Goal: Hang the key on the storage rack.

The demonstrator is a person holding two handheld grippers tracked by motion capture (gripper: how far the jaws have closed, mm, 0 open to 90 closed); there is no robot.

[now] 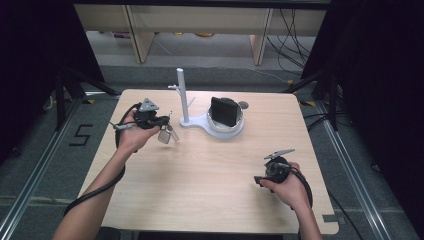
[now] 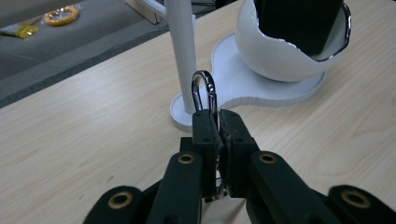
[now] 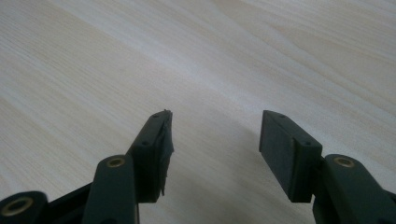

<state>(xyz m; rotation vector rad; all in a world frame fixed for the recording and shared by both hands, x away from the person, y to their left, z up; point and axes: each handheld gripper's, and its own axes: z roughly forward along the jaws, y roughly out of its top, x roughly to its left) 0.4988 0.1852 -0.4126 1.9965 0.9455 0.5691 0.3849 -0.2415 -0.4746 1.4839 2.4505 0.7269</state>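
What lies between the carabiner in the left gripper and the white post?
Nothing: in the left gripper view, bare tabletop separates the carabiner, clamped in the left gripper, from the white post behind it.

Left gripper (image 2: 218,122) jaws clamped, right gripper (image 3: 215,135) jaws apart

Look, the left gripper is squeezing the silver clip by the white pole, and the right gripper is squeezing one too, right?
Not quite. The right gripper is open and holds nothing, as the right gripper view shows. The left gripper does squeeze the silver clip by the white pole.
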